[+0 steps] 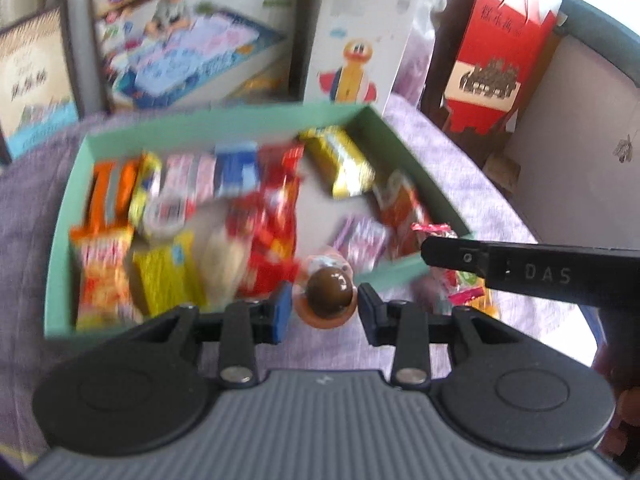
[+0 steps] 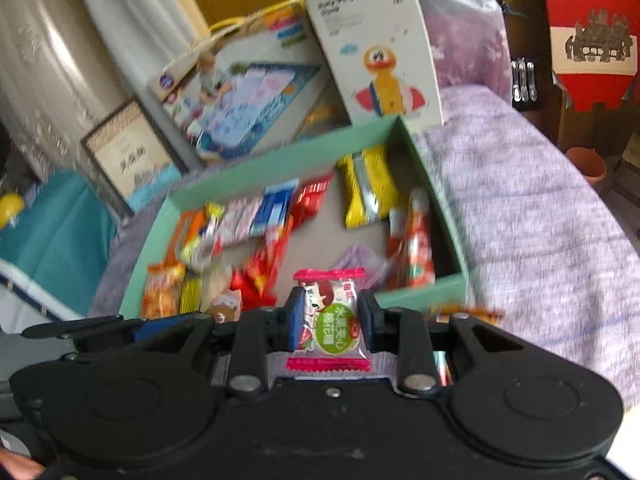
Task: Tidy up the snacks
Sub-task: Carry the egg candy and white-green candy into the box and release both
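A mint-green box (image 1: 224,126) (image 2: 280,152) lies on the lilac cloth and holds several wrapped snacks: orange, yellow, red, blue and pink packets. My left gripper (image 1: 325,308) is shut on a small round cup (image 1: 329,289) with a brown dome and orange rim, held over the box's near wall. My right gripper (image 2: 330,316) is shut on a red, white and green candy packet (image 2: 332,322), just short of the box's near edge. In the left wrist view one of the right gripper's fingers (image 1: 452,250) reaches in from the right, with the packet's red end (image 1: 434,229) at its tip.
Behind the box stand a play-mat carton (image 1: 188,44) (image 2: 244,92), a white duck carton (image 1: 356,40) (image 2: 380,52), a framed picture (image 2: 128,152) and a red carton (image 1: 500,64). A few loose wrapped snacks (image 1: 468,294) (image 2: 464,314) lie on the cloth (image 2: 520,208) beside the box's near right corner.
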Demonstrator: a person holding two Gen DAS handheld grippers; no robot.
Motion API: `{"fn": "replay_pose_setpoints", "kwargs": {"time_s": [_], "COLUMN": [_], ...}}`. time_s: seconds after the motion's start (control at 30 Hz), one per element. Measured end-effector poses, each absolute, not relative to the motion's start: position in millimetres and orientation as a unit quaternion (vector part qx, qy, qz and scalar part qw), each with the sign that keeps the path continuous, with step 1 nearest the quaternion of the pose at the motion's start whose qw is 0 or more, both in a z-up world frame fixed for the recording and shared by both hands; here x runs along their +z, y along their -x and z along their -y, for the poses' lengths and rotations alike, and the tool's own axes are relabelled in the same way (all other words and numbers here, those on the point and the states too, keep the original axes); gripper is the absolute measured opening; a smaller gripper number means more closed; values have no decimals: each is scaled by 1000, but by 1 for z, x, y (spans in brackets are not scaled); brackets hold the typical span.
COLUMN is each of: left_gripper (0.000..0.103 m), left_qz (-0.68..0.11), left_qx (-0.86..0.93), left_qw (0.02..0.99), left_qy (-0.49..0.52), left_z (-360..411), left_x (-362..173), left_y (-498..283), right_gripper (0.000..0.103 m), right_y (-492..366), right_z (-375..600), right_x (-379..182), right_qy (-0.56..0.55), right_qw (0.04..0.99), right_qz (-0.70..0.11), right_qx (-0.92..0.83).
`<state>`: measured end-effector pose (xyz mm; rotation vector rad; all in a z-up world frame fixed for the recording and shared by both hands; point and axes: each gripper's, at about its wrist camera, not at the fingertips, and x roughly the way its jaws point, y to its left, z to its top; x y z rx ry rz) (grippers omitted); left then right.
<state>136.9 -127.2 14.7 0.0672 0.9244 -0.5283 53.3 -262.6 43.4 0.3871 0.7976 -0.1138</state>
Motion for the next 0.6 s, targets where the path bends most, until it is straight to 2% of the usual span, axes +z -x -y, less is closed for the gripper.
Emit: {"fn": "replay_pose_setpoints", "kwargs": {"time_s": [0.37,0.6], "left_gripper": [35,35], "left_qz": [-449,-457], "left_qx": [-244,-240], "left_qw": [858,854], "left_qy": [-52,-65], "left_z": [175,188], "left_x": [3,-12], "left_y": [-216,-238], "right_gripper": [28,28], "right_y": [-128,-149], "right_z": [309,317], "right_x": [28,12], "right_qy": [-230,-236], "right_qw": [888,883], "right_qz": [-392,-399], "right_qx": [-70,-71]}}
